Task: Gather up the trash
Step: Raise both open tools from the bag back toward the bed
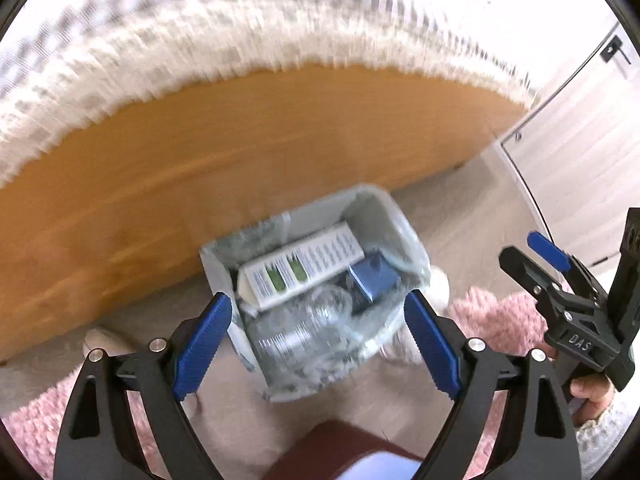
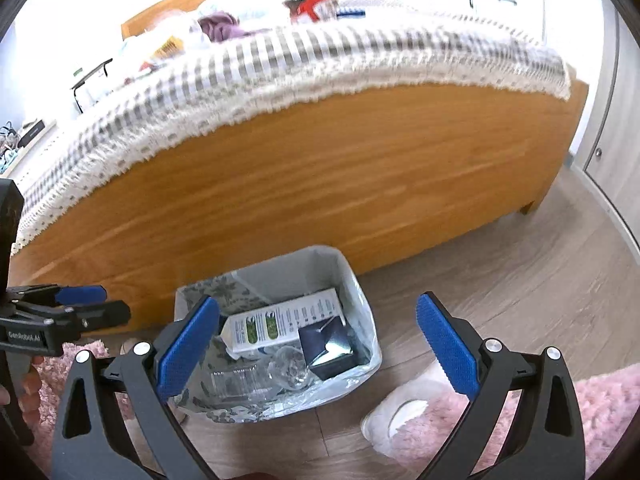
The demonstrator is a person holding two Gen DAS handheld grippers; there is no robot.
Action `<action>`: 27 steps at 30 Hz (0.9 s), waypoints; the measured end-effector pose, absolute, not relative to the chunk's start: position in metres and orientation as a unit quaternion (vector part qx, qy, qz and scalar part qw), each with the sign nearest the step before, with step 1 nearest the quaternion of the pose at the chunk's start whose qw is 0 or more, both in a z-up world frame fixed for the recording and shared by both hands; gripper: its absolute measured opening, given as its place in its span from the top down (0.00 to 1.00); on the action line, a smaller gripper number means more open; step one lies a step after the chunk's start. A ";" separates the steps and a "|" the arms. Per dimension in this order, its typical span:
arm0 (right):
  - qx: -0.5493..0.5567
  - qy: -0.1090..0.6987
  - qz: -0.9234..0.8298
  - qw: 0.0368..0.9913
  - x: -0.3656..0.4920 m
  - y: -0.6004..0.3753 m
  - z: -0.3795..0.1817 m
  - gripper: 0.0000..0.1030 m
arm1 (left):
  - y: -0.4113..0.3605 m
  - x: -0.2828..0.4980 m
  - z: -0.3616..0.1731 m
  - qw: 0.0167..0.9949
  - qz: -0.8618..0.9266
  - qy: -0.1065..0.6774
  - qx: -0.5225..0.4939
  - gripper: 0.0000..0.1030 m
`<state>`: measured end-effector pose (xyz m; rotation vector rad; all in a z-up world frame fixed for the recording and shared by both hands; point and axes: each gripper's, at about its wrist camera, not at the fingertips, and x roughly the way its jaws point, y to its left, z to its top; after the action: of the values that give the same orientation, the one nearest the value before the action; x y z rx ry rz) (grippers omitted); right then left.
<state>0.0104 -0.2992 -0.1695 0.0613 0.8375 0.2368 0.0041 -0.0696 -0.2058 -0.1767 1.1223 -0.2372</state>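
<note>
A small white bin point(image 2: 352, 276) with a clear liner stands on the floor against the bed side. Inside lie a white carton with green labels point(image 2: 280, 324), a dark blue box point(image 2: 328, 344) and a clear plastic bottle point(image 2: 256, 380). My right gripper point(image 2: 316, 302) hangs above the bin, open and empty. The left wrist view shows the same bin point(image 1: 372, 200), carton point(image 1: 304, 268), blue box point(image 1: 374, 280) and bottle point(image 1: 304, 328) below my left gripper point(image 1: 318, 300), also open with nothing between its pads. Each gripper shows in the other's view: the left gripper point(image 2: 114, 303) and the right gripper point(image 1: 520, 248).
A wooden bed frame point(image 2: 320, 184) under a striped fringed blanket point(image 2: 280, 68) fills the background, with a red item point(image 2: 316, 4) and purple cloth point(image 2: 220, 26) on top. A pink rug point(image 2: 560, 420) and a white slipper point(image 2: 404, 408) lie near the bin. White cupboard doors point(image 1: 580, 140) stand at right.
</note>
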 end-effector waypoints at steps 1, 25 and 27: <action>0.028 0.399 0.115 0.909 0.009 -0.299 -0.166 0.08 | -0.069 0.003 -0.203 0.843 -0.111 0.520 -0.081 0.17; -0.004 0.279 0.110 0.954 -0.007 -0.267 -0.106 0.08 | -0.051 -0.045 -0.106 0.961 -0.107 0.256 -0.018 0.07; -0.008 0.275 0.111 0.955 -0.006 -0.265 -0.104 0.08 | -0.047 -0.045 -0.103 0.962 -0.108 0.250 -0.027 0.07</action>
<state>-0.0056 -0.2649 -0.1038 -0.0167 0.5585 0.2258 -0.0448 -0.0474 -0.1026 -0.0556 0.5073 -0.2194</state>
